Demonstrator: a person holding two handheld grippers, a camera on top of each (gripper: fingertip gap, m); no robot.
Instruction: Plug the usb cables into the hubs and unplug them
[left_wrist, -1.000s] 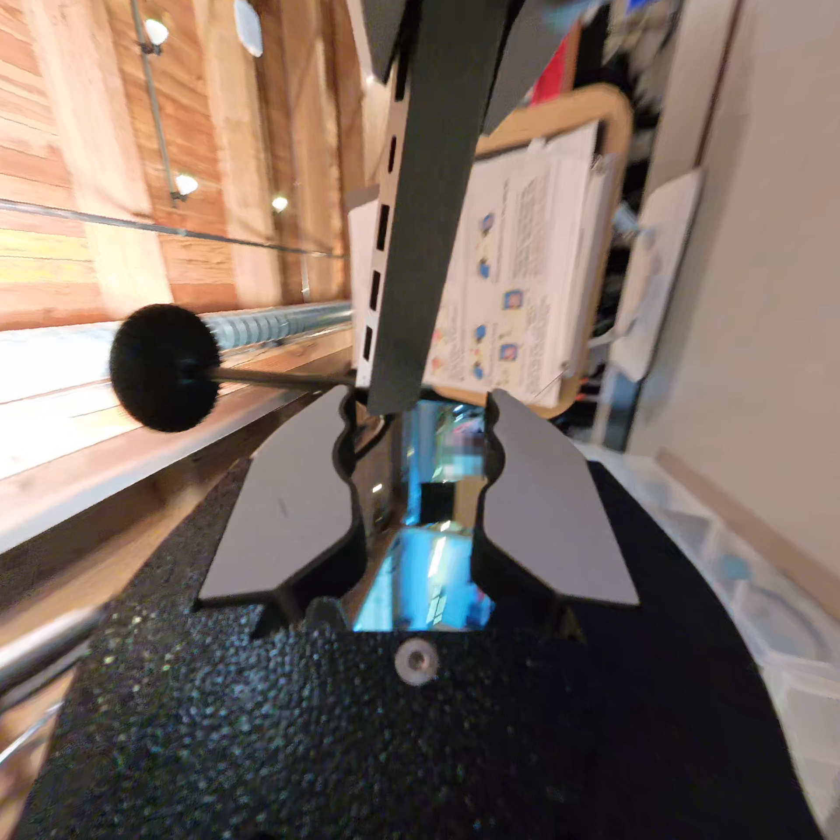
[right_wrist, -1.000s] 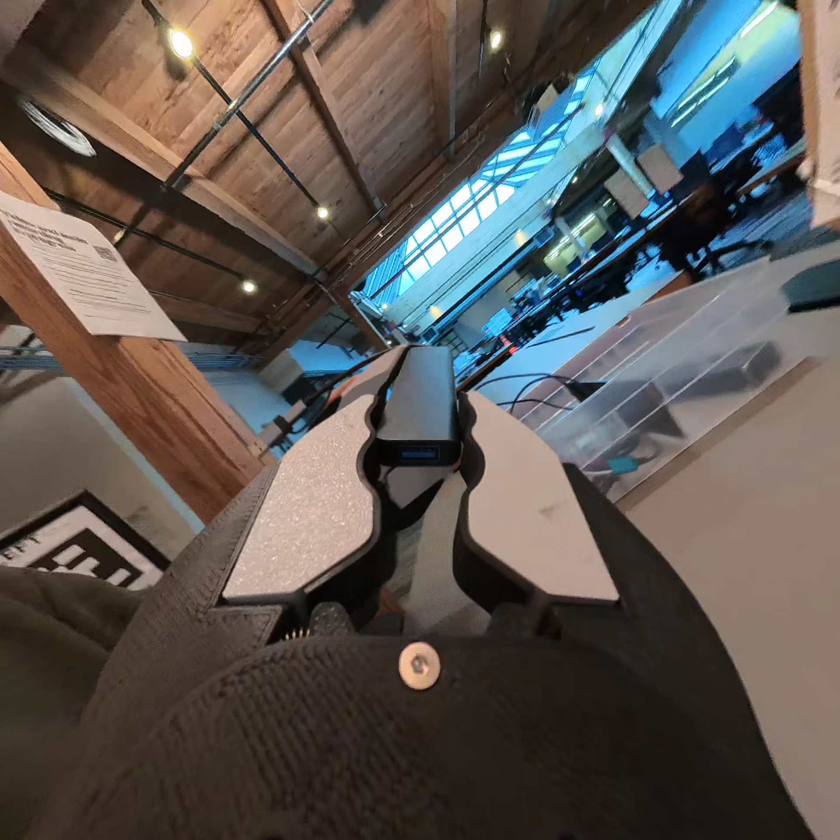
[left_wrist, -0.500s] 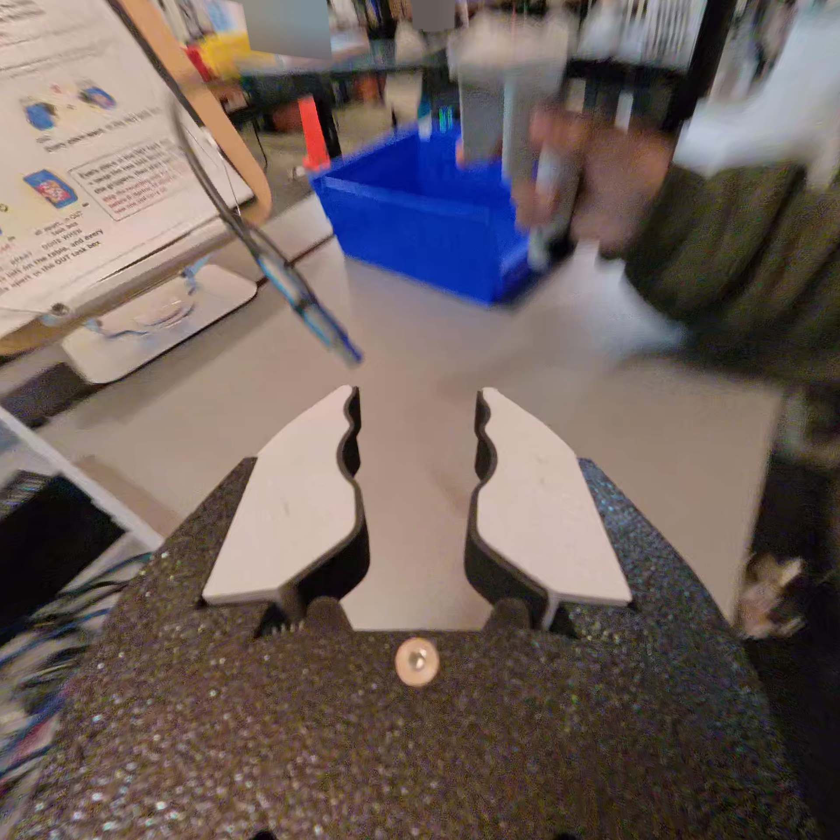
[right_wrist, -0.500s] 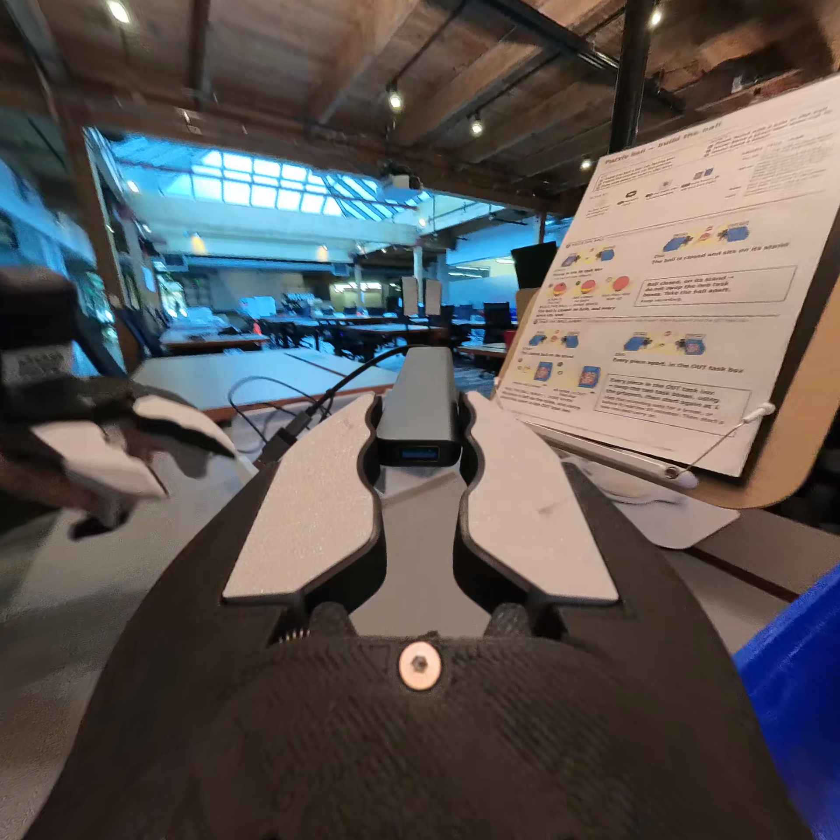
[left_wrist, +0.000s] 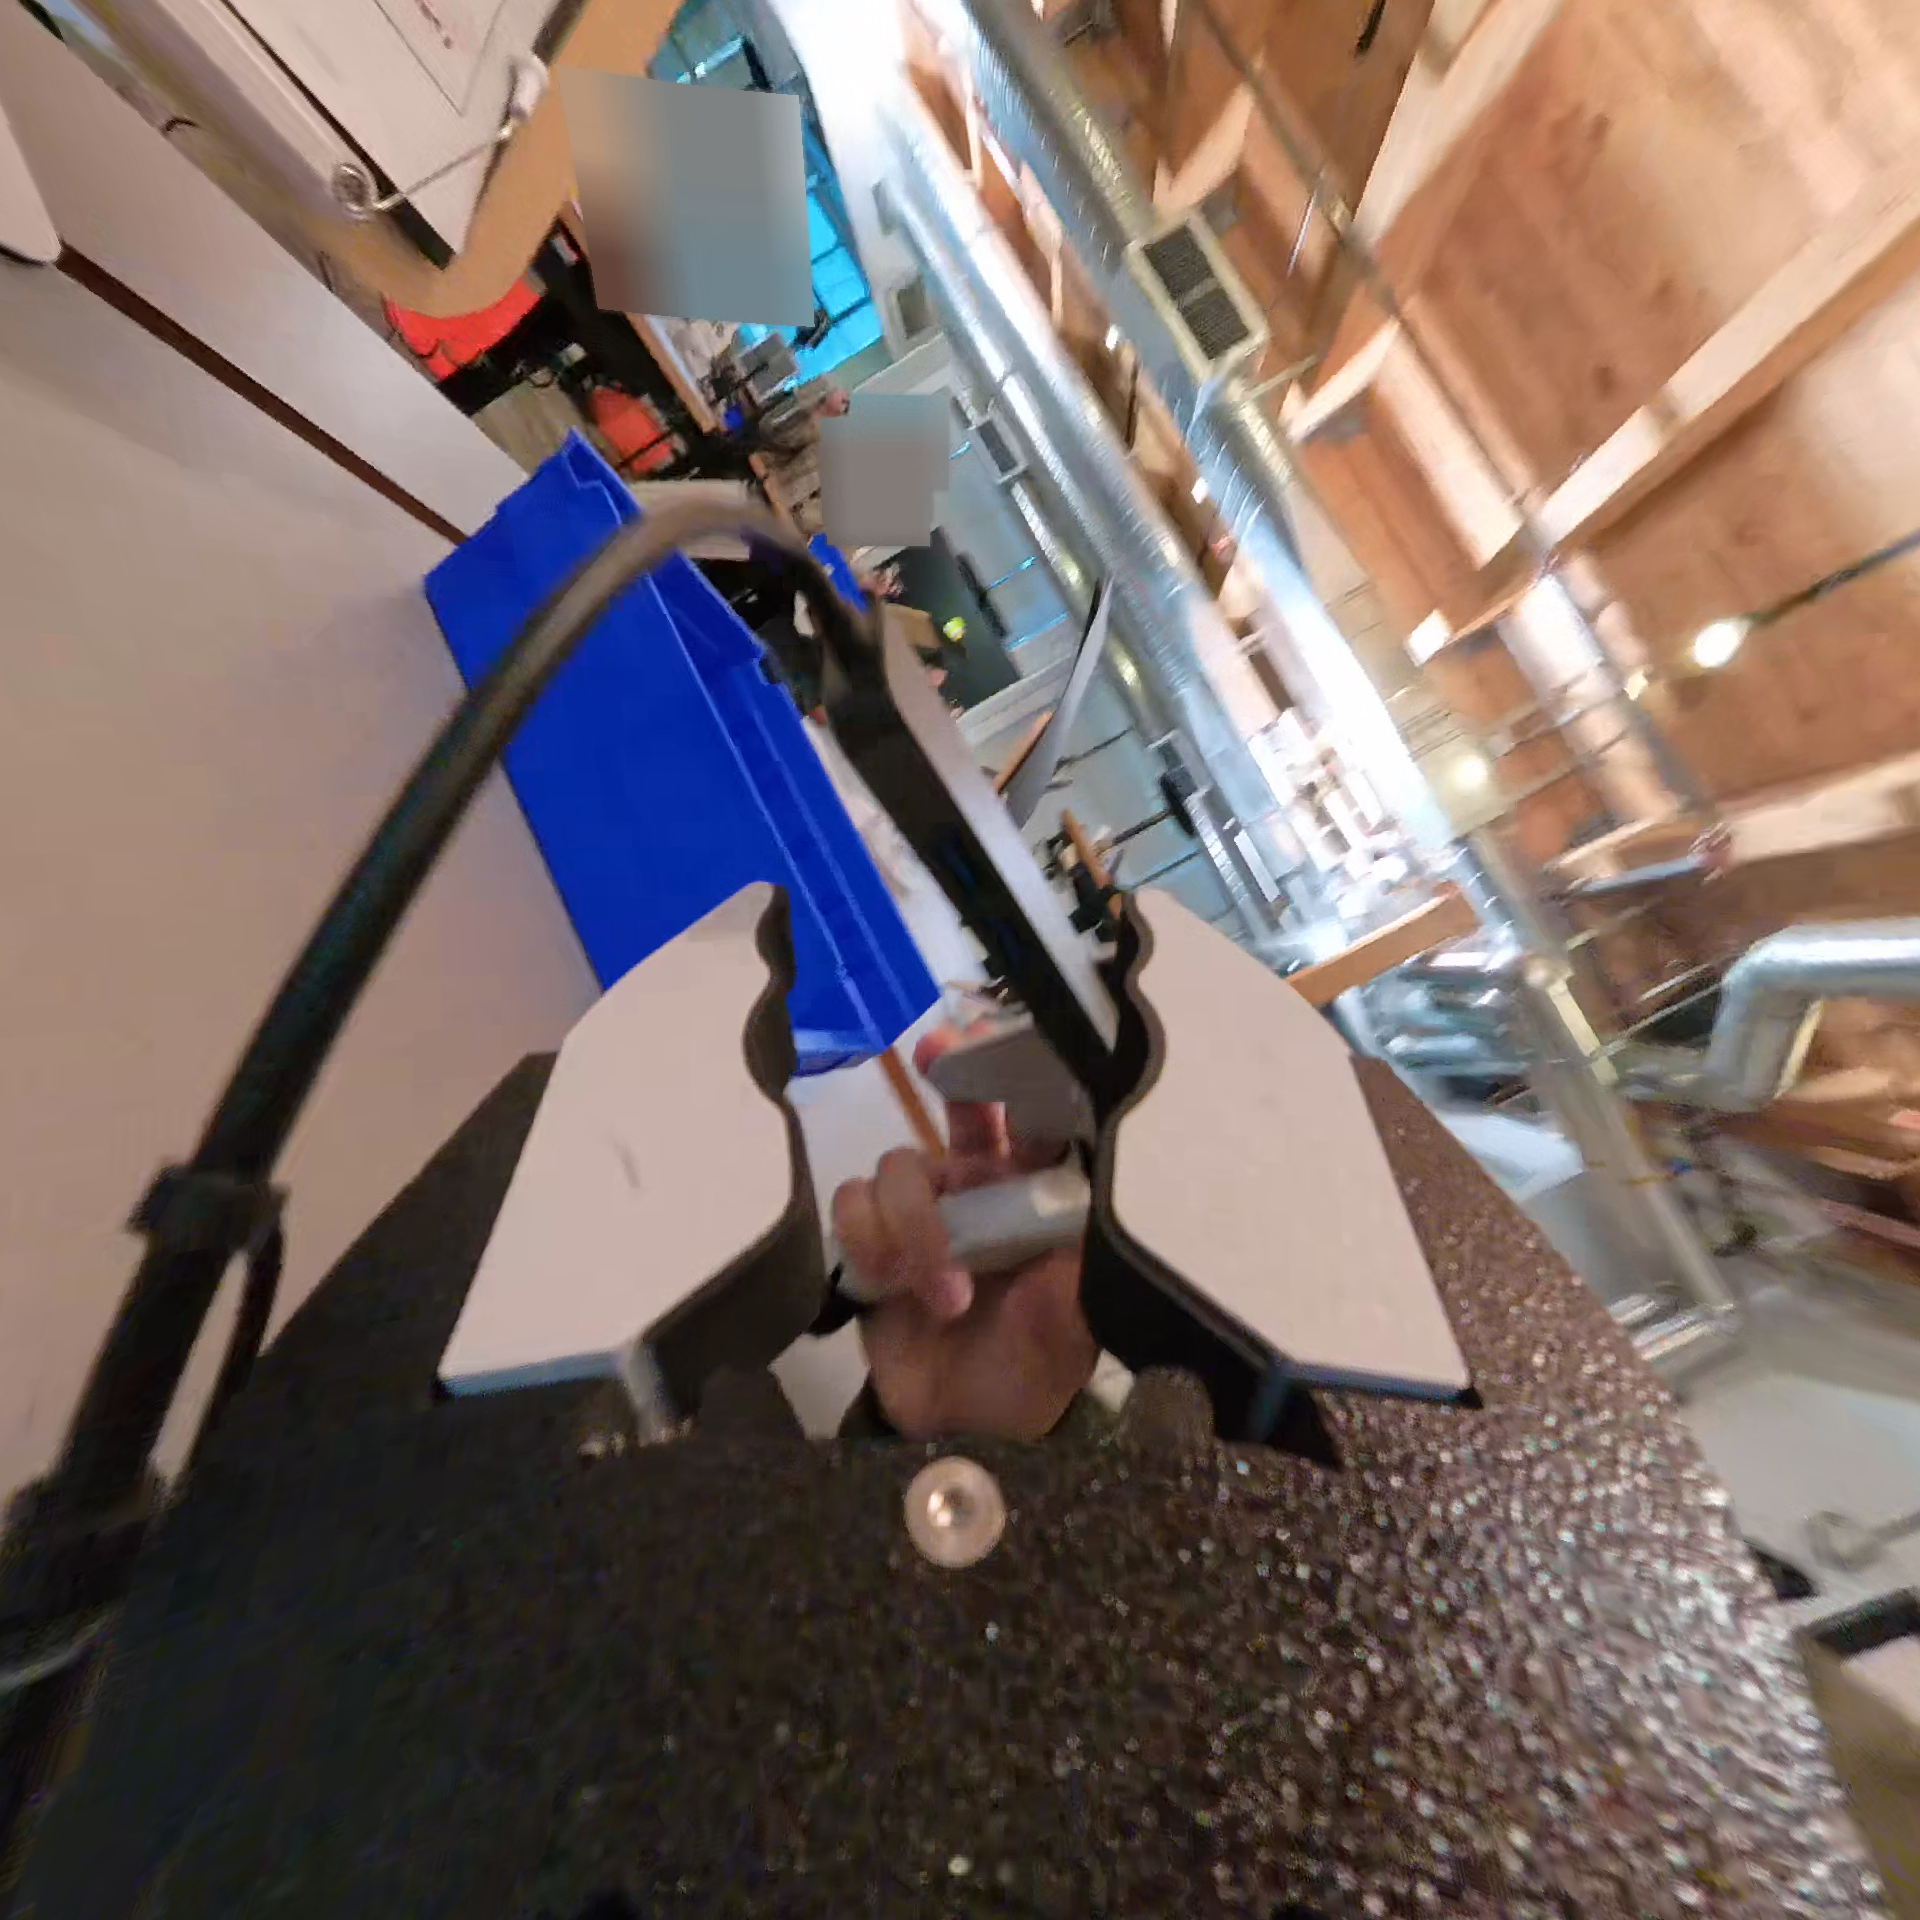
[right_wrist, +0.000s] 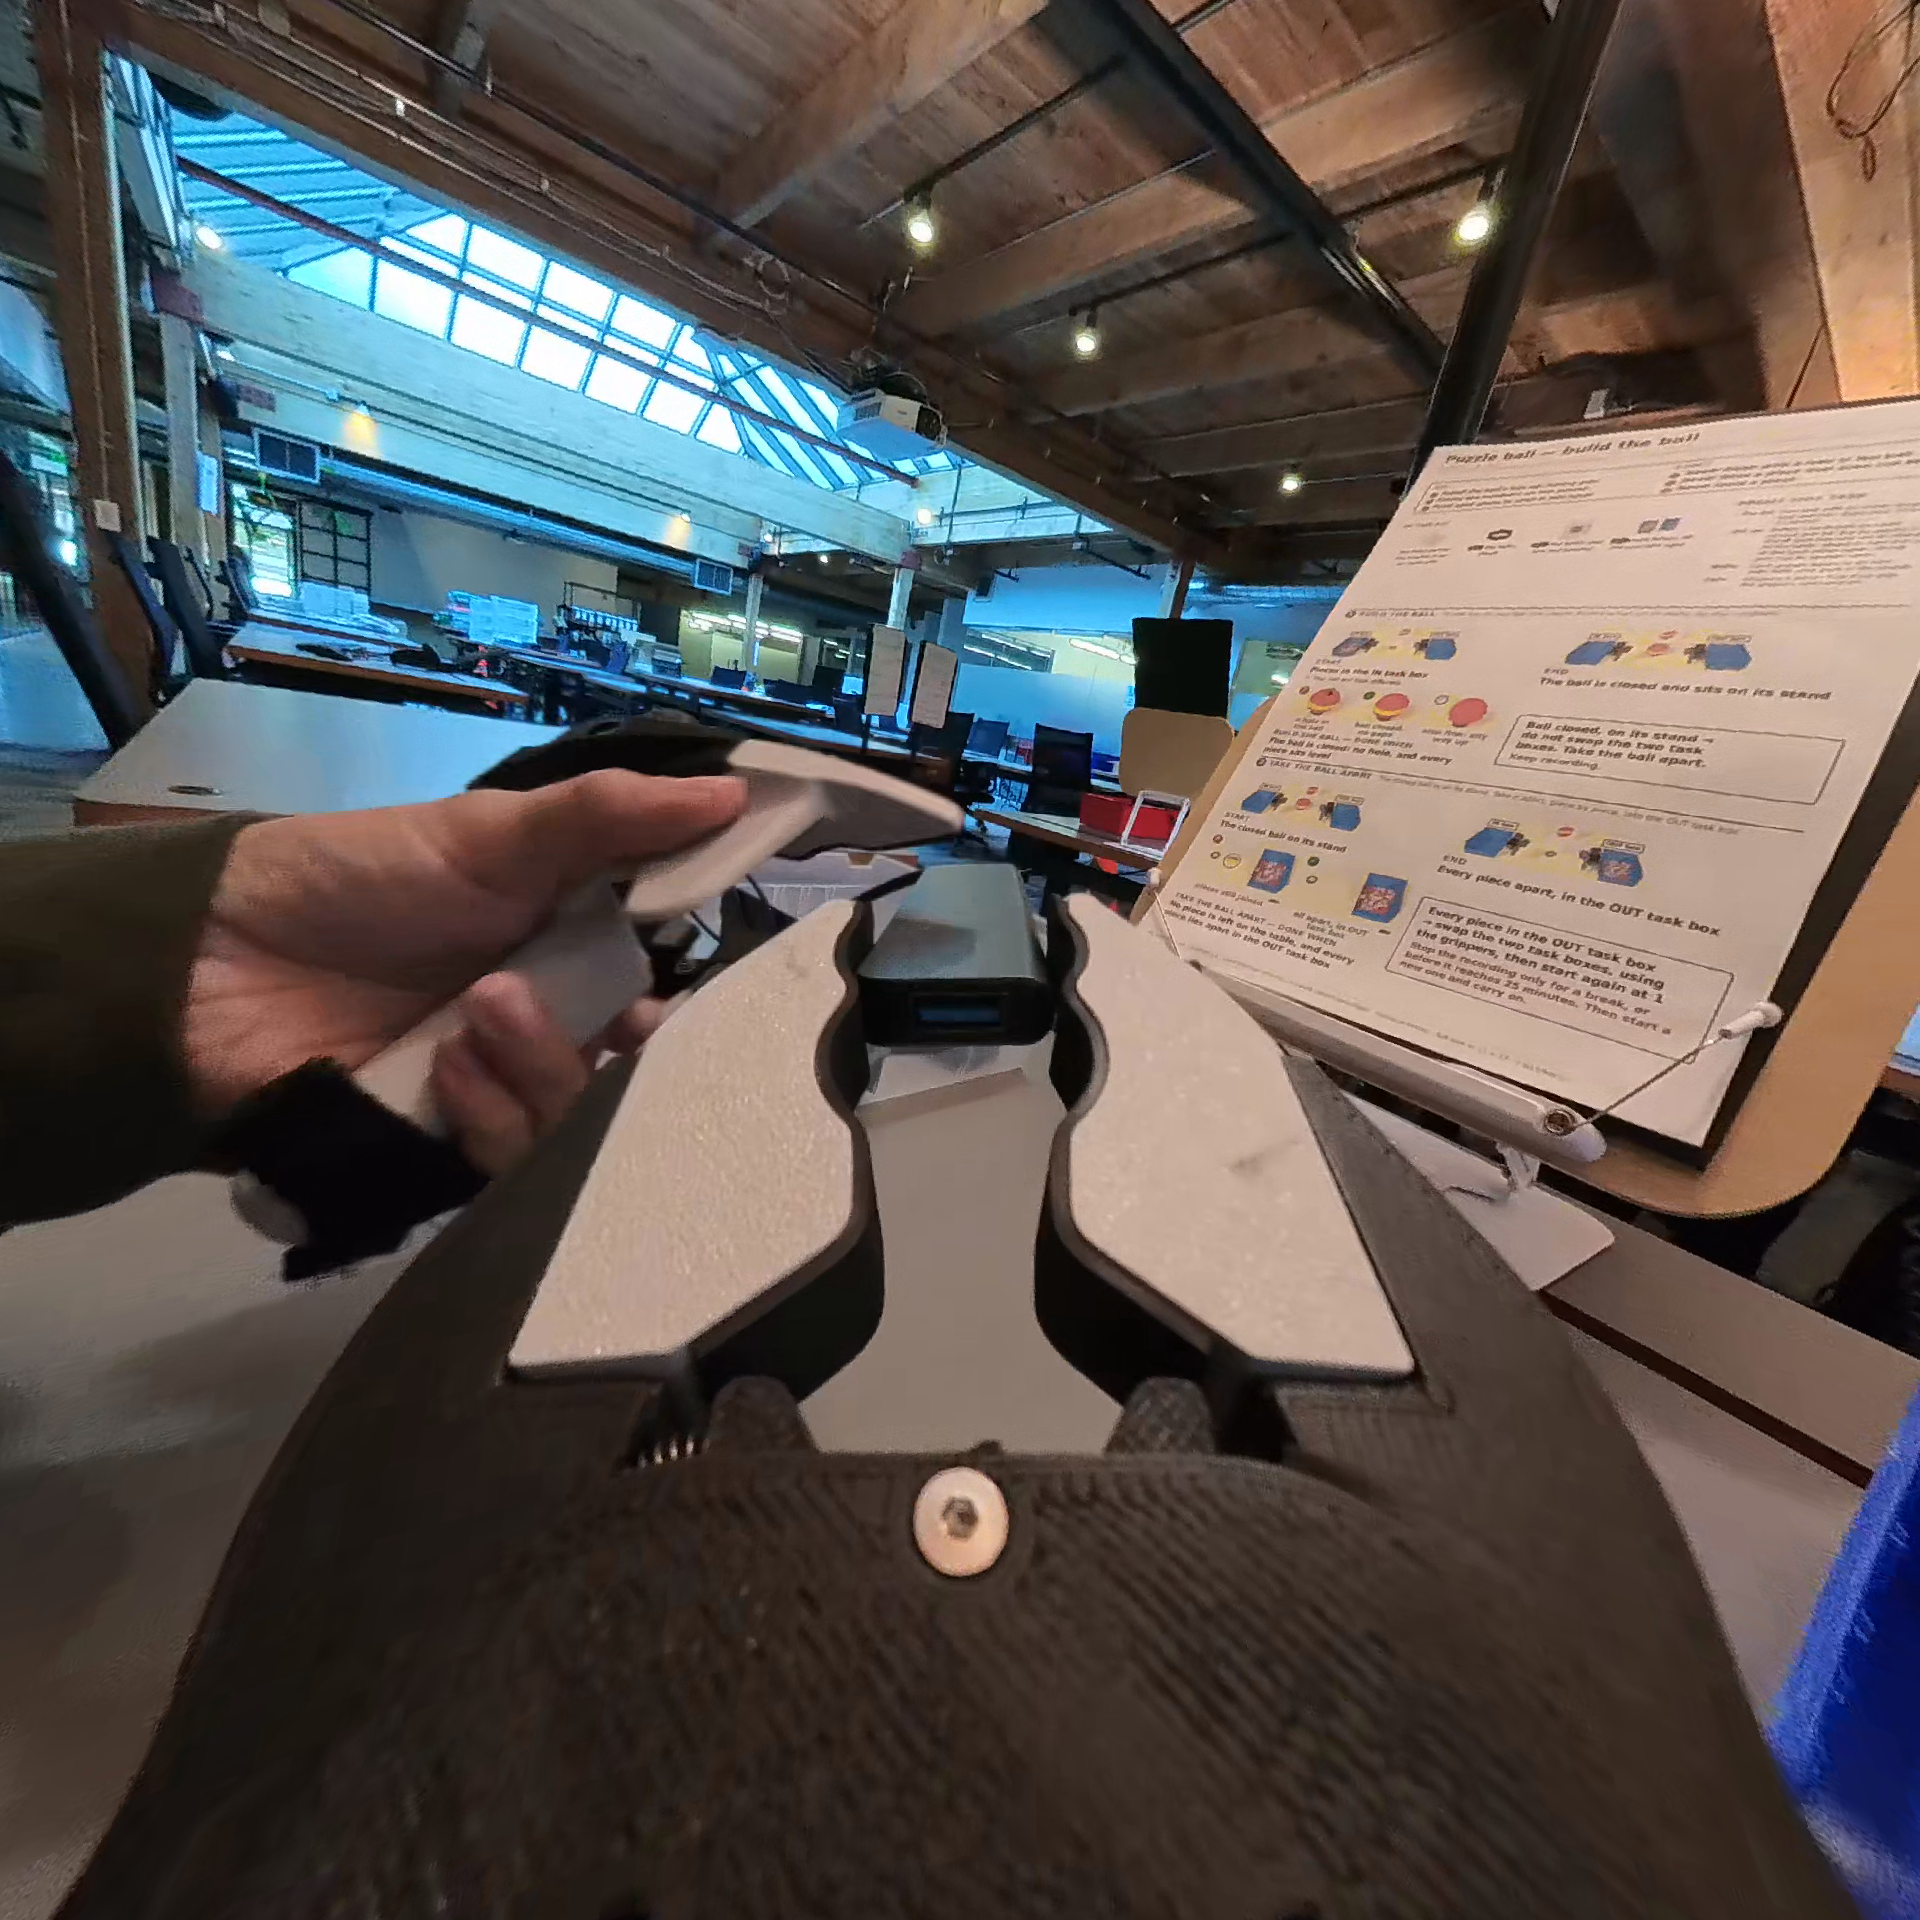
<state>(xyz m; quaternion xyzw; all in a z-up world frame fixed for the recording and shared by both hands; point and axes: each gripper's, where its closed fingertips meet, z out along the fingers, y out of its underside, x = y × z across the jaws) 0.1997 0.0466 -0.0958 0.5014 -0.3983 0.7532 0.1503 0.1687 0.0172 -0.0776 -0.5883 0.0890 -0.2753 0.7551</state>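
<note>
**Hub clamped in right gripper; left gripper open beside it**

Right gripper (right_wrist: 954, 940) — fingers closed on a dark grey USB hub (right_wrist: 954, 961), pinched near the fingertips. The hub lies lengthwise between the pads, its end port facing back at the camera, blue inside. It is held up off the pale table (right_wrist: 935, 1340).

Left gripper (left_wrist: 951, 925) — fingers spread wide, nothing between the pads. In the left wrist view the hub (left_wrist: 977, 821) shows past the gap, tilted and close to the right-hand finger; contact there cannot be told. A black cable (left_wrist: 343, 914) arcs from the hub's far end down the left of that frame. A hand (left_wrist: 961, 1288) gripping a grey handle is seen through the gap.

In the right wrist view the left gripper (right_wrist: 790, 821) sits at the upper left, held in a person's hand (right_wrist: 416, 935) just beside the hub, a little higher, sleeve olive.

Surroundings: blue bin (left_wrist: 665, 769) on the table; an instruction sheet on a board stand (right_wrist: 1579, 790) to the right of the hub. The left view is motion-blurred.
</note>
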